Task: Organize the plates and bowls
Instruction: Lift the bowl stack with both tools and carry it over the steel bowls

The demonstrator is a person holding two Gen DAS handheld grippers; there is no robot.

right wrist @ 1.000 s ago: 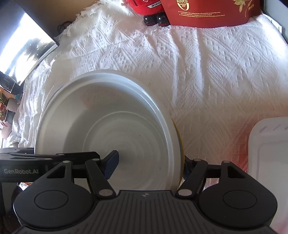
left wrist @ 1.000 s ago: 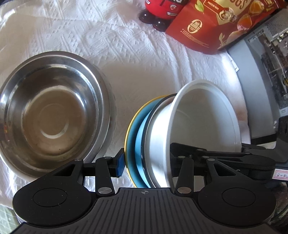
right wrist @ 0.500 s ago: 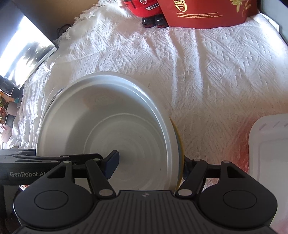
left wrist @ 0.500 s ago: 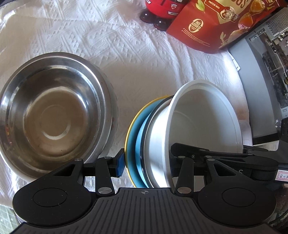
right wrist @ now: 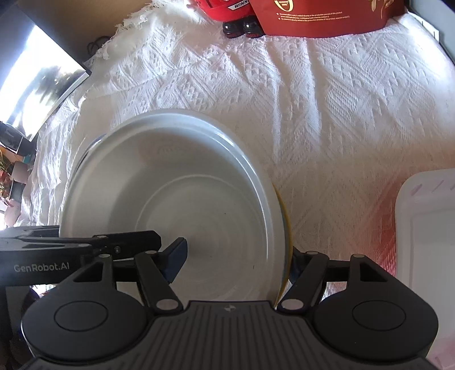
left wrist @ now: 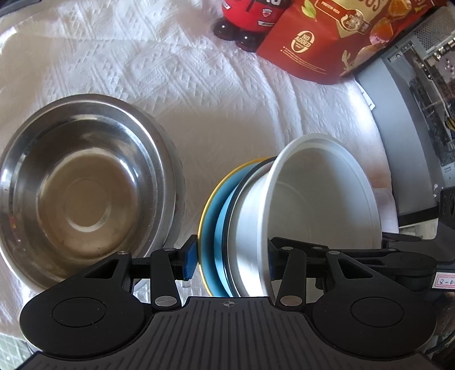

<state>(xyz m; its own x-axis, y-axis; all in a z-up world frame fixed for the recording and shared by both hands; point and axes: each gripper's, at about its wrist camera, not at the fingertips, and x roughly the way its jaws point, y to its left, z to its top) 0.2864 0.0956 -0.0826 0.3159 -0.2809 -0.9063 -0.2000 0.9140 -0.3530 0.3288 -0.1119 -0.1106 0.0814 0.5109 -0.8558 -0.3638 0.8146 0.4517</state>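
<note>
Little change across frames. Stack of white plastic bowl (left wrist: 321,199) nested on blue and yellow-rimmed plates (left wrist: 212,227) sits slightly lower in left wrist view; round stainless-steel bowl (left wrist: 82,187) likewise. In right wrist view, left hand-held gripper (right wrist: 136,242) reaches further across white bowl's rim; red snack bag (right wrist: 321,14) sits nearer top edge.

Bright daylight washes out the white cloth (right wrist: 327,119), with soft shadows and fisheye-bent edges.
</note>
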